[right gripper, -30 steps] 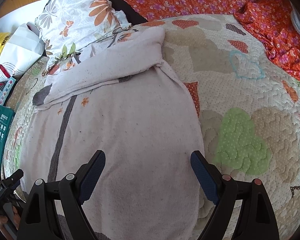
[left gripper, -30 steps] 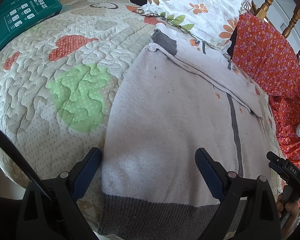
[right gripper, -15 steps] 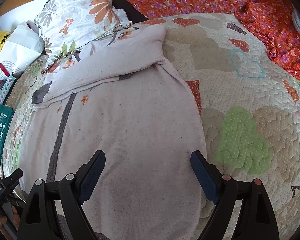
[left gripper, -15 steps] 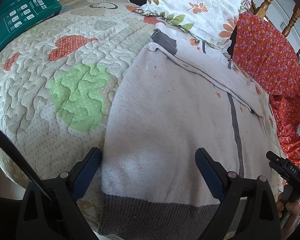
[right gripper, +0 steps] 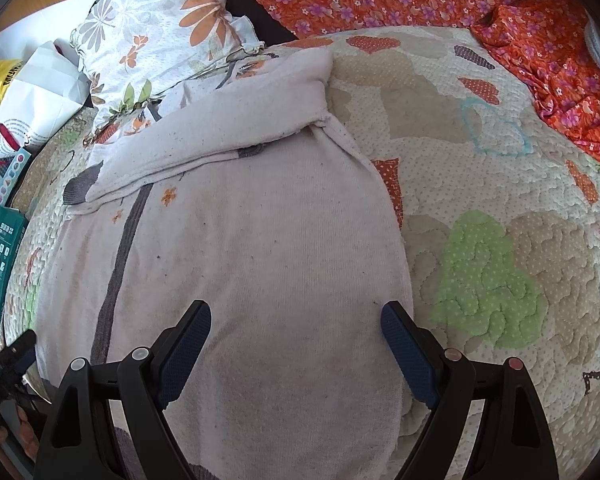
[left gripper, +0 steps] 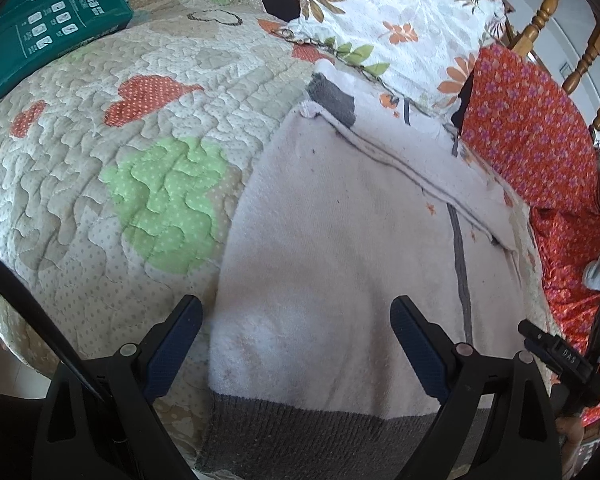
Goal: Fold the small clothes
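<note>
Left gripper (left gripper: 296,326): wide open, empty, above the sweater's gray hem.
Sweater (left gripper: 340,248): flat on the quilt (left gripper: 100,184), sleeve folded across top.
Right gripper (right gripper: 296,330): wide open, empty.
Change: none since a second ago; next fold not yet begun.

Both views close above sweater (left gripper: 340,240)

- A pale pink knitted sweater (left gripper: 332,264) with a dark grey ribbed hem lies flat on a quilted bedspread (left gripper: 100,168).
- Its hem lies nearest.
- One sleeve (right gripper: 220,128) is folded across the far end, its grey cuff at the left.
</note>
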Available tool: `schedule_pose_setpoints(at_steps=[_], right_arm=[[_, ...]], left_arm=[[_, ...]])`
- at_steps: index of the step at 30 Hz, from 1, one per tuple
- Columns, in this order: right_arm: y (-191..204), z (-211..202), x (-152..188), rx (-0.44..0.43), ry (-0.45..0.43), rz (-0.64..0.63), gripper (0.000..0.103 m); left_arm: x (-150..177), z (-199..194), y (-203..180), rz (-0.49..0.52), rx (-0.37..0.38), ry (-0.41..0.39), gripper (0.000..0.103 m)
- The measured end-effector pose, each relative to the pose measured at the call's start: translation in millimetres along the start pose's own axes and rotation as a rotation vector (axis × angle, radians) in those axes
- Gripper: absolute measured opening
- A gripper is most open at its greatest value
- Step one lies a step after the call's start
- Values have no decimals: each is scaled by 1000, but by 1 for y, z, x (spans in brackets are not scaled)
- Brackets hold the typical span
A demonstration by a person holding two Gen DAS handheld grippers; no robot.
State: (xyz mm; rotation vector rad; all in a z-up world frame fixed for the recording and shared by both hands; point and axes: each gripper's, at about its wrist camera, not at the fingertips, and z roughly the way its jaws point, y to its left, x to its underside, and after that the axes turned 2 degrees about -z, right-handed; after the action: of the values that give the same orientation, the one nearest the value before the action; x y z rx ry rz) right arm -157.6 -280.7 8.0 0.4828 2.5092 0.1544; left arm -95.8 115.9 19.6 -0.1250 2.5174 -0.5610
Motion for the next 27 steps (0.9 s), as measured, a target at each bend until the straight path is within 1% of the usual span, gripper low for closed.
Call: schedule_pose_setpoints(at_steps=[5,11,13,15,19,23,25,27], right_arm=[[-2,-9,3,3,-35,-6,90],[-14,-37,2,53,-127,-18,90],[-28,-46,2,70,-140,6,90],[-45,-51,3,76,-136,47,90],[-80,-53,8,86,-112,152,90],[-114,-50,17,38,-77,282,90],[-124,-47,22,-18,-60,334,90],[-128,-43,25,-108,-46,376,90]], left_arm=[[-2,-2,6,-17,3,3,94],[0,-6,7,-5,2,-7,94],[-1,-8,11,-20,2,-13,94],[-4,-10,20,-59,11,-17,94],[-7,-9,34,-130,59,1,94],[-8,-7,41,-158,89,20,94],[-10,-4,43,-175,123,41,94],[-11,-1,42,-178,147,63,94]])
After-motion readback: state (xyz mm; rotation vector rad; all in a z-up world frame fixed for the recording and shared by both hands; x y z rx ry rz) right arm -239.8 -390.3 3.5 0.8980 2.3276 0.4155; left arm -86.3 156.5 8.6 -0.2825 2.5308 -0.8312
